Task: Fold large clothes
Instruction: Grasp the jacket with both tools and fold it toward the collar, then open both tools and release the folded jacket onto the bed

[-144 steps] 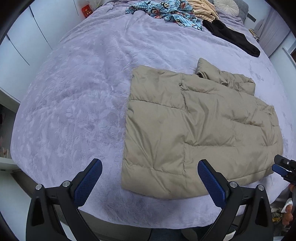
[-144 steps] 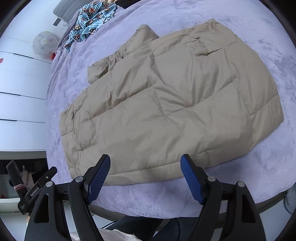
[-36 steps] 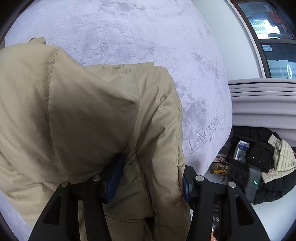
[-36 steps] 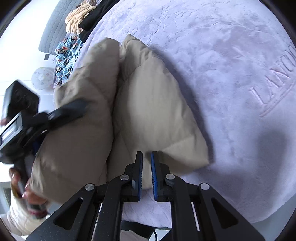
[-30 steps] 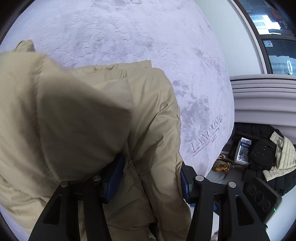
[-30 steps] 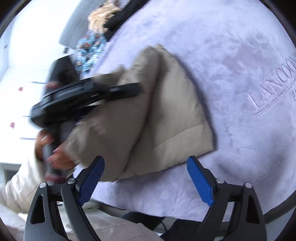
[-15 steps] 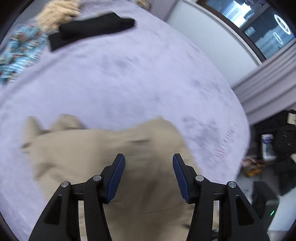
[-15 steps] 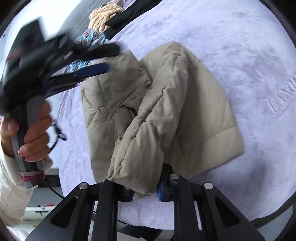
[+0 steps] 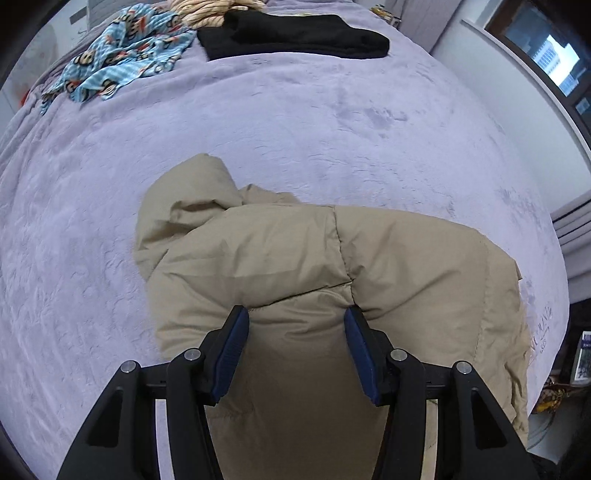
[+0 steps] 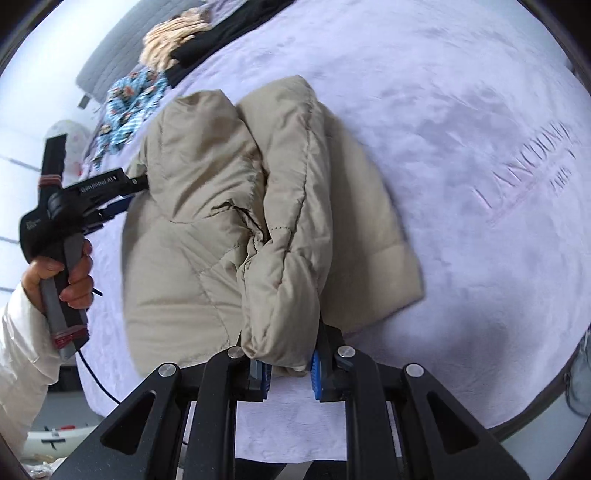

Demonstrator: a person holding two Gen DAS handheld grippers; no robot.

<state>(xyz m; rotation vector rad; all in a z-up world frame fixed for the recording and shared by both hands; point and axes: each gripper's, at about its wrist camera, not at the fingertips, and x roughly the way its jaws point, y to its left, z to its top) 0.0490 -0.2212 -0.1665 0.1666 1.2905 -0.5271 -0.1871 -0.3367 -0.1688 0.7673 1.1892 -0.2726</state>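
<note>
Bed cover (image 9: 295, 122): lilac plush; raised lettering at 3 o'clock in the right view, partly readable, "LANCOM…".
Jacket (image 9: 280, 258): tan quilted puffer, bunched mid-bed toward 6 o'clock. Likely light, soft, springy, slippery; take thick quilted folds or hems.
Left gripper (image 9: 295, 332): half-spread pads squeezing a padded fold.
Right gripper (image 10: 290, 373): nearly closed, pinching a bunched edge.
Handle label (image 10: 98, 186): too small to read surely.

One beige puffer jacket (image 9: 317, 266) lay on one lilac blanket (image 9: 258, 122). Three other garments sat at far end: one monkey-print piece (image 9: 122, 62), one black piece (image 9: 295, 35), one tan knit (image 9: 207, 11). Two grippers showed: left gripper (image 9: 295, 334), right gripper (image 10: 290, 369).
</note>
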